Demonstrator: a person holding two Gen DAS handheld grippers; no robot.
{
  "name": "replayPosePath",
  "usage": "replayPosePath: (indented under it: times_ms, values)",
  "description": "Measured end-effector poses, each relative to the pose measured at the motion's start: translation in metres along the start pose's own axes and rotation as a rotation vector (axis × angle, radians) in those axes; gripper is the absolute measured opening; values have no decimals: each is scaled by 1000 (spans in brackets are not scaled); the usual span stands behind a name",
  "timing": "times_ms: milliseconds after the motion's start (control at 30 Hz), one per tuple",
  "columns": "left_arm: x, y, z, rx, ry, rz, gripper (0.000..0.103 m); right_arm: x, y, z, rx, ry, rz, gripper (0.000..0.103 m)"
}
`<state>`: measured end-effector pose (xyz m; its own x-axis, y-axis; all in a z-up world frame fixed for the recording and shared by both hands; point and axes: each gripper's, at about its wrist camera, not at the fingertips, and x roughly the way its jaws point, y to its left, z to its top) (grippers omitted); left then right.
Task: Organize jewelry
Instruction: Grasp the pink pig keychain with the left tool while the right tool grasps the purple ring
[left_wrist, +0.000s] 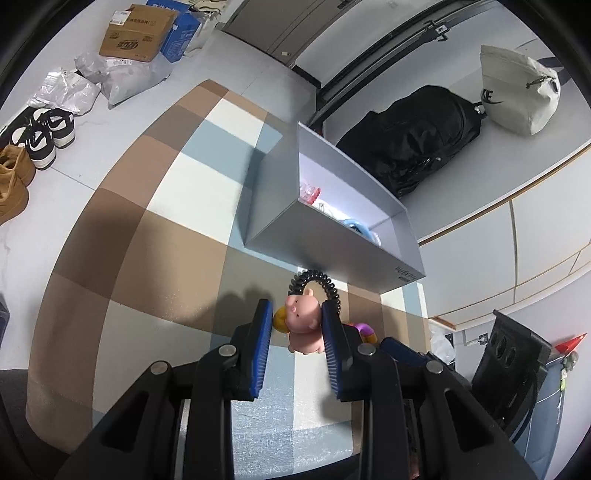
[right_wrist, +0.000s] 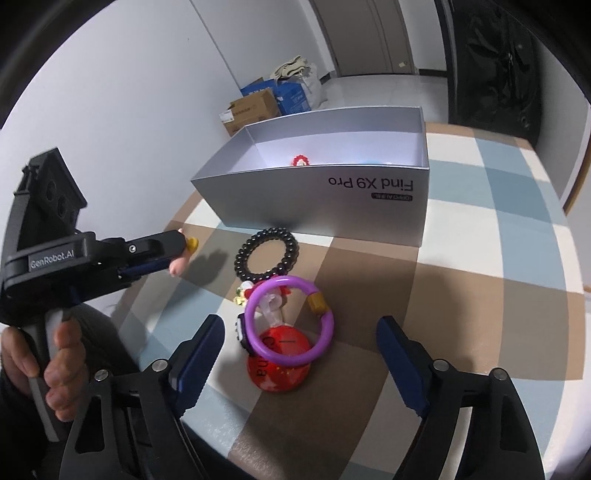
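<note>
While left gripper (left_wrist: 297, 325) squeezes soft pink pig toy (left_wrist: 304, 326), right gripper (right_wrist: 299, 354) gapes wide over smooth purple plastic ring (right_wrist: 290, 319), touching nothing.

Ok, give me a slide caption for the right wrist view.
Open right gripper hovers over purple ring on checked mat, silver box behind; left gripper holds pink pig toy.

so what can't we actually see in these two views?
- Box contents: in the left wrist view the grey box's near wall hides most of them; in the right wrist view only a red bit shows.
- Pig charm: the left tool covers its sides; whether the black coil hangs from it is unclear.
- Items under the purple ring: overlapped, right wrist view, small trinkets unidentifiable.
- Right tool: open, contact with the table not shown.
</note>
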<state>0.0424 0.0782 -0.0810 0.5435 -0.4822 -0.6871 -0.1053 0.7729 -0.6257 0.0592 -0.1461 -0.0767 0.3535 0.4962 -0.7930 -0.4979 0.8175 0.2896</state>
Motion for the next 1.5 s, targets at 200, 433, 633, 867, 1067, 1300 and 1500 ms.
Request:
replayPosePath:
  times_ms: [200,433,633,867,1067,1300,1500]
  values:
    - [-7,-2,2,18,-36,5,22,8,11,2,-50,3,-49,70]
    - [-10,-4,2,26,-64,18,22,6,9,1,-47,8,-18,56]
    - [-8,-7,2,43,-70,21,22,4,7,1,-36,4,-13,54]
    - [-8,-13,0,71,-79,32,22,-7,-1,3,4,-30,21,54]
    - [-13,-24,-1,111,-111,27,22,-24,-6,6,29,-78,53,54]
    - [-22,-43,5,174,-178,-22,22,-39,-9,19,51,-148,83,54]
    - [-26,-51,17,166,-214,-33,22,-47,-17,36,85,-215,108,54]
